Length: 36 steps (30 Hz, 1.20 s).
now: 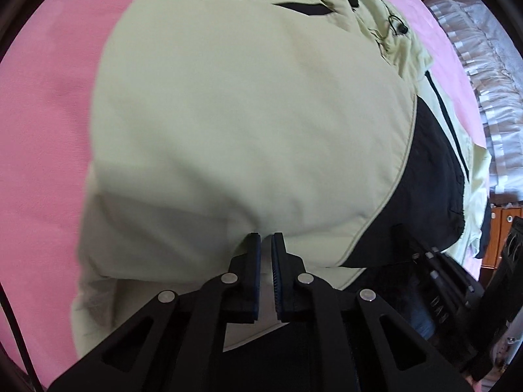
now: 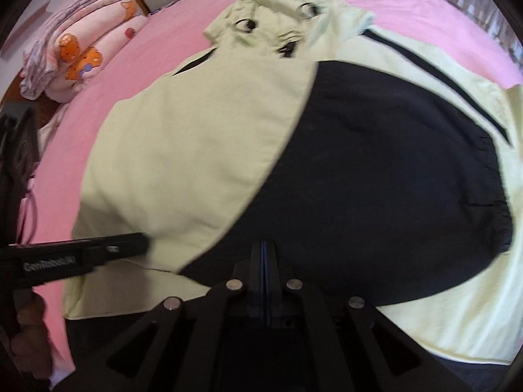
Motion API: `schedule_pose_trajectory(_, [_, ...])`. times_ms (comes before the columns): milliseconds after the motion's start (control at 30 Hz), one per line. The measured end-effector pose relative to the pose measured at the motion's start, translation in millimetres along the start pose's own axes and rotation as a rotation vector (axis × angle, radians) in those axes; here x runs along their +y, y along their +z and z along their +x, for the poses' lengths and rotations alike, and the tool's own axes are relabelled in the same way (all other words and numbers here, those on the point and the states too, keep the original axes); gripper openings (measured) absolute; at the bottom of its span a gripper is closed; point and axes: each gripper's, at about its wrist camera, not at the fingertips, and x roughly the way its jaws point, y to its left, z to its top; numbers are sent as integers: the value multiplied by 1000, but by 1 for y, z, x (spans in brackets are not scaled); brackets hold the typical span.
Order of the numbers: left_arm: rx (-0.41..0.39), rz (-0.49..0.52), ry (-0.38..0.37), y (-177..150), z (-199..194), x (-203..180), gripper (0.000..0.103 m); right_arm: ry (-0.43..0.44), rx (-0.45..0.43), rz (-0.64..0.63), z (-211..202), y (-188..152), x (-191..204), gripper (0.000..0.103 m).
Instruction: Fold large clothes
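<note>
Left tongs [image 1: 266, 240] nearly closed, narrow gap, pinching the pale green hem of the jacket [image 1: 248, 124]. Right tongs [image 2: 263, 245] fully closed, pads together over the jacket's black panel [image 2: 385, 176]; whether cloth is caught, unclear. Both point steeply down. Jacket lies spread on the pink bed [image 2: 157, 62], soft matte fabric, hood far end.

Soft, even daylight fills both fisheye views, with a faint shadow across the pale jacket [image 1: 228, 114] near the lens. Edges curve hard into black vignette. The right wrist view shows motion blur.
</note>
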Motion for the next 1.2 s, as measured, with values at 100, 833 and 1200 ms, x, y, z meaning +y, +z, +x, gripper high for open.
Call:
schedule_pose_trajectory(100, [-12, -16, 35, -1, -9, 16, 7, -83, -3, 35, -5, -3, -22, 0])
schedule_pose_trajectory(833, [-265, 118, 164, 54, -70, 21, 9, -163, -155, 182, -48, 26, -55, 0])
schedule_pose_trajectory(1200, [-247, 153, 21, 121, -27, -38, 11, 59, -241, 109, 9, 99, 29, 0])
